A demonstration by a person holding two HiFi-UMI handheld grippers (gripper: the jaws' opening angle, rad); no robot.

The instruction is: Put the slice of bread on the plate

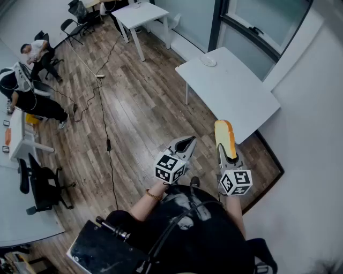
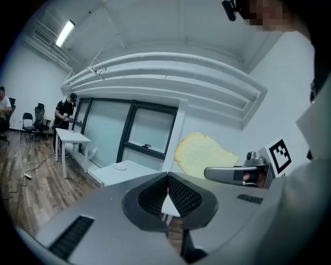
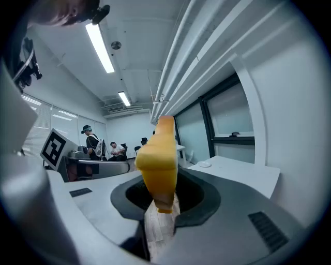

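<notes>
A slice of bread [image 1: 225,137] with a yellow-brown crust stands on edge between the jaws of my right gripper [image 1: 226,153], which is shut on it. In the right gripper view the bread [image 3: 159,160] rises edge-on out of the right gripper [image 3: 164,201]. My left gripper [image 1: 187,142] hangs beside it to the left, shut with nothing in it; its pads [image 2: 178,194] meet at the tips. A small white plate [image 1: 208,61] lies at the far end of a white table [image 1: 236,96] ahead of both grippers. The left gripper view also shows the plate [image 2: 119,166] and the bread [image 2: 201,155].
A second white table [image 1: 140,15] stands farther back. People sit on chairs [image 1: 37,53] by desks at the left. A black cable [image 1: 104,126] runs across the wooden floor. A white wall and window [image 1: 268,27] close the right side.
</notes>
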